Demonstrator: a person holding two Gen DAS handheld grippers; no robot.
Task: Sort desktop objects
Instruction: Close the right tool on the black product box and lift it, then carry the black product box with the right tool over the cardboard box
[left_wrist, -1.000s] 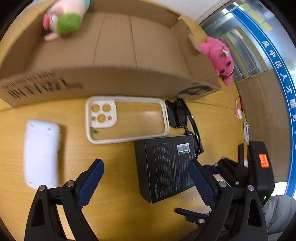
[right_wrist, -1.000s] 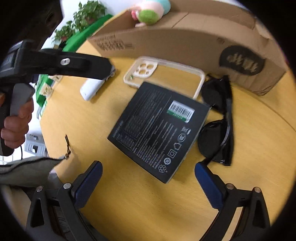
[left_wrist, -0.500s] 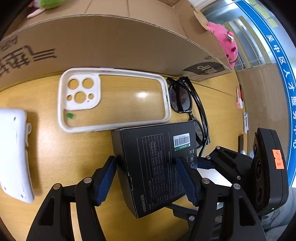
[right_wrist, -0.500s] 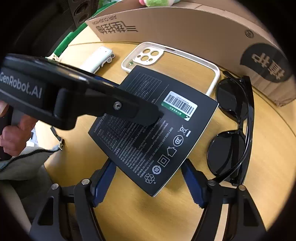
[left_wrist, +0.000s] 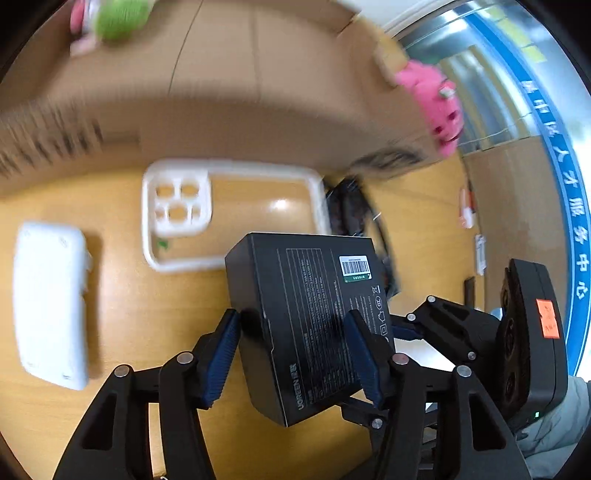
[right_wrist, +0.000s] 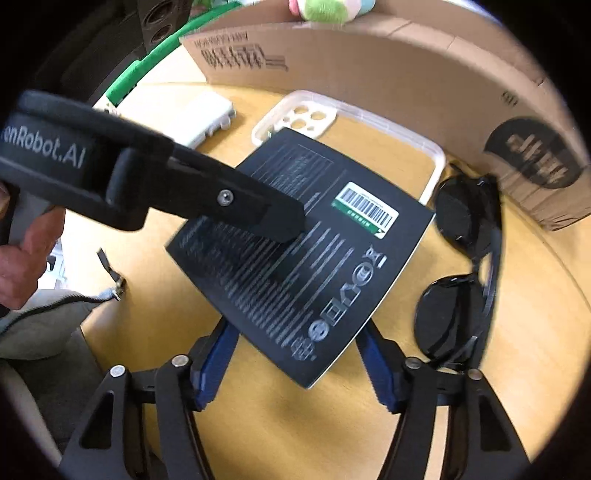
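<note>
Black matte rectangular box (left_wrist: 314, 317) pinched in left claw (left_wrist: 295, 354), right claw (right_wrist: 295, 363) spread beneath it

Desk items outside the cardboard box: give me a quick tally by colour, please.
Black: 2, the black box and the sunglasses.
White: 2, the phone case and the white gadget.
Total: 4.

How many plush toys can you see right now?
2. The green-and-pink plush toy lies inside the cardboard box; the pink plush toy sits at its right end. Others may be hidden.
</note>
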